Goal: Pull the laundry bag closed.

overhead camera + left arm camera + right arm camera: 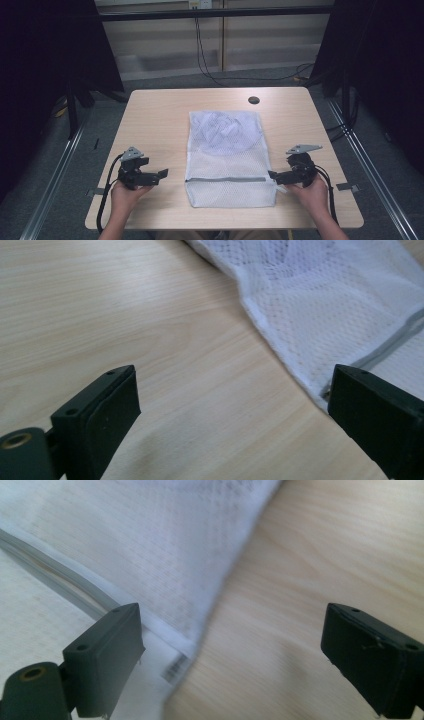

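A white mesh laundry bag (227, 157) lies flat in the middle of the wooden table (155, 115), with a grey zipper band (225, 179) across its near part and crumpled cloth inside its far half. My left gripper (159, 176) is open just left of the bag's near left edge, its jaws wide over bare wood (190, 365) with the bag's edge (300, 375) by the right jaw. My right gripper (274, 176) is open at the bag's near right edge; its left jaw hangs over the mesh (165, 555) and the small label (175, 669).
A round dark hole (254, 100) sits in the table near its far edge. Black cables (205, 60) hang behind the table, and dark curtains flank both sides. Bare tabletop extends left and right of the bag.
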{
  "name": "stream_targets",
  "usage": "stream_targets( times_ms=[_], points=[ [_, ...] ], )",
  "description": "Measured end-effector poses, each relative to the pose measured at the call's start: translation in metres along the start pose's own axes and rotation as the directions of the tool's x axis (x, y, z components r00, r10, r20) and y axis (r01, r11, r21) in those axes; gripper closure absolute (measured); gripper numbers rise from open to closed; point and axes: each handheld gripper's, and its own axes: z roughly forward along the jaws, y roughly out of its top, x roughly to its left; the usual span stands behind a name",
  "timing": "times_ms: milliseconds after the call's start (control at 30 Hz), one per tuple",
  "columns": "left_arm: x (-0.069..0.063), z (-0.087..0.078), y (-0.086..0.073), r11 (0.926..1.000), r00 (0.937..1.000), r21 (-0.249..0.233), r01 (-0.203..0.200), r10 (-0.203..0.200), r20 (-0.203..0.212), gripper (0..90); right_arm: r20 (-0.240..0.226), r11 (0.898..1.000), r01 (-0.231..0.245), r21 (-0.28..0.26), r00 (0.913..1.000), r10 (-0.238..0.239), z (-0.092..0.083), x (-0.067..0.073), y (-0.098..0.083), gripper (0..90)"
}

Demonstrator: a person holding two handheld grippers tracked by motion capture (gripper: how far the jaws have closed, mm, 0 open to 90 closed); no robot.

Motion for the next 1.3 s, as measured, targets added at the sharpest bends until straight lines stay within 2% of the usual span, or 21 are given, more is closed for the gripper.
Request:
stream_targets(
  times_ms=[33,100,167,267,333,433,567,667,767,833,867,1067,1167,1300],
  points=[
    [-0.002,0.000,0.000,1.0000,1.0000,0.003,-0.001,0.001,0.006,6.5,0.000,1.000,0.000,0.000,1.0000,0.000,0.000,0.000,0.000,10.3],
    [-0.006,0.000,-0.001,0.9997,0.9995,0.020,-0.010,0.009,0.029,7.6,-0.034,0.999,-0.043,-0.029,0.9985,0.042,-0.002,0.006,0.004,12.3],
    [-0.008,0.001,-0.001,0.9986,0.9991,0.048,-0.020,0.018,0.039,8.4,-0.071,0.997,-0.048,-0.055,0.9965,0.044,-0.003,0.014,0.010,13.5],
    [-0.013,0.002,0.001,0.9989,0.9984,0.045,-0.014,0.011,0.055,8.9,-0.087,0.997,-0.048,-0.061,0.9953,0.043,-0.003,0.019,0.013,13.7],
    [-0.015,0.003,0.001,0.9987,0.9976,0.049,-0.014,0.011,0.069,8.1,-0.122,0.995,-0.061,-0.078,0.9912,0.052,-0.001,0.024,0.018,14.8],
    [-0.019,0.004,0.003,0.9985,0.9958,0.053,-0.012,0.007,0.092,8.1,-0.128,0.995,-0.064,-0.077,0.9904,0.054,0.001,0.029,0.022,14.8],
    [-0.022,0.006,0.004,0.9990,0.9931,0.045,0.009,-0.014,0.116,8.8,-0.157,0.994,-0.069,-0.082,0.9861,0.055,0.004,0.038,0.027,12.2],
    [-0.025,0.008,0.005,0.9985,0.9918,0.054,0.008,-0.015,0.127,8.6,-0.181,0.995,-0.074,-0.074,0.9816,0.060,0.005,0.044,0.031,13.5],
    [-0.028,0.010,0.006,0.9977,0.9914,0.068,-0.007,-0.002,0.131,9.0,-0.189,0.994,-0.077,-0.082,0.9802,0.060,0.007,0.049,0.035,14.0],
    [-0.030,0.010,0.008,0.9977,0.9900,0.068,0.001,-0.010,0.141,8.9,-0.190,0.992,-0.090,-0.088,0.9791,0.072,0.009,0.053,0.037,14.0],
    [-0.030,0.011,0.008,0.9978,0.9896,0.067,0.002,-0.012,0.144,9.1,-0.210,0.989,-0.119,-0.084,0.9726,0.099,0.010,0.056,0.039,14.1],
    [-0.035,0.009,0.010,0.9971,0.9890,0.076,-0.007,-0.005,0.148,9.5,-0.211,0.989,-0.123,-0.083,0.9720,0.103,0.014,0.064,0.044,14.6],
    [-0.038,0.007,0.014,0.9970,0.9906,0.073,-0.026,0.016,0.136,9.7,-0.211,0.989,-0.127,-0.076,0.9714,0.108,0.016,0.069,0.046,14.7],
    [-0.042,0.006,0.017,0.9970,0.9896,0.070,-0.035,0.024,0.142,10.0,-0.205,0.993,-0.102,-0.059,0.9748,0.088,0.019,0.077,0.050,14.7]
  ],
)
